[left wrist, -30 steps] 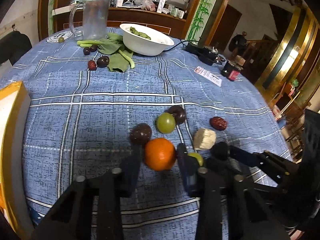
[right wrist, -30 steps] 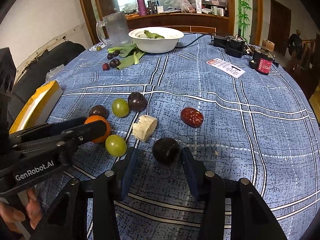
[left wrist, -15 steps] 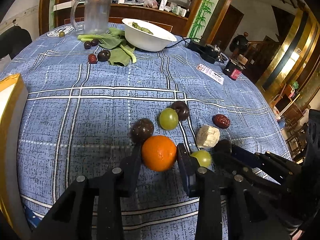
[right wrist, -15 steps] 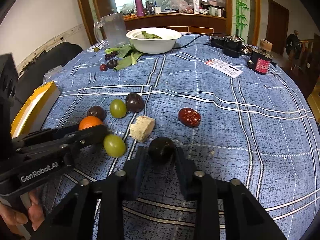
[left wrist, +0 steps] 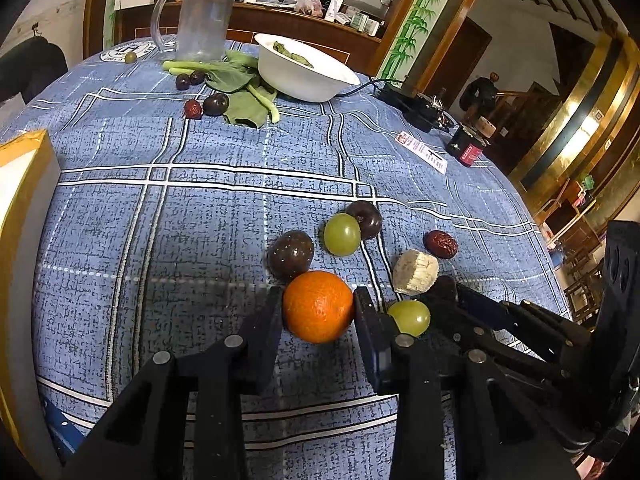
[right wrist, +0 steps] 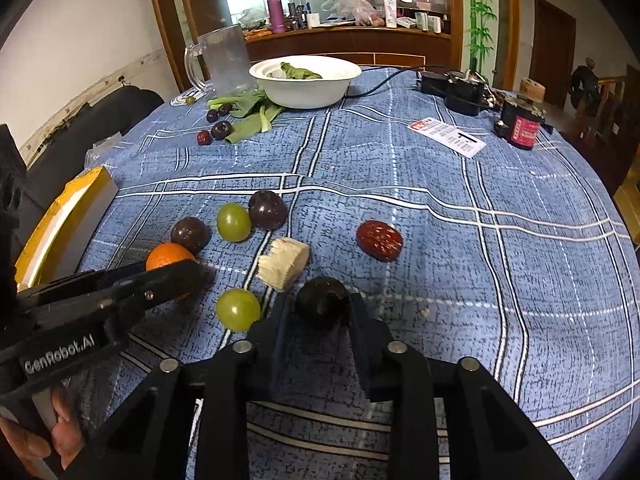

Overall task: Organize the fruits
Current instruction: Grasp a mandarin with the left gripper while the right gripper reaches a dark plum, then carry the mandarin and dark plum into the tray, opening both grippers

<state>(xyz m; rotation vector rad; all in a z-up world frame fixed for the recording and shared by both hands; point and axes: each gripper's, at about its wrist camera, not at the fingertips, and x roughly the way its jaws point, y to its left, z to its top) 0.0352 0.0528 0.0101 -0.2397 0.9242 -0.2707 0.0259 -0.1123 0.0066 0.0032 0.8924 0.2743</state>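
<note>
The left tool grips a round orange tangerine between its fingers; the right tool clamps a dark round plum, both on the blue plaid-clothed counter.

Open tablecloth right of the date, fruit cluster (grape, root chunk) crowding the left

A blue cloth crossed by white and dark check lines is covering the worktop. On it an orange is glowing bright orange beside two pale green grapes, dark purple plums, a wrinkled red date and a beige chunk. The bowl is showing white, the claws black.
</note>
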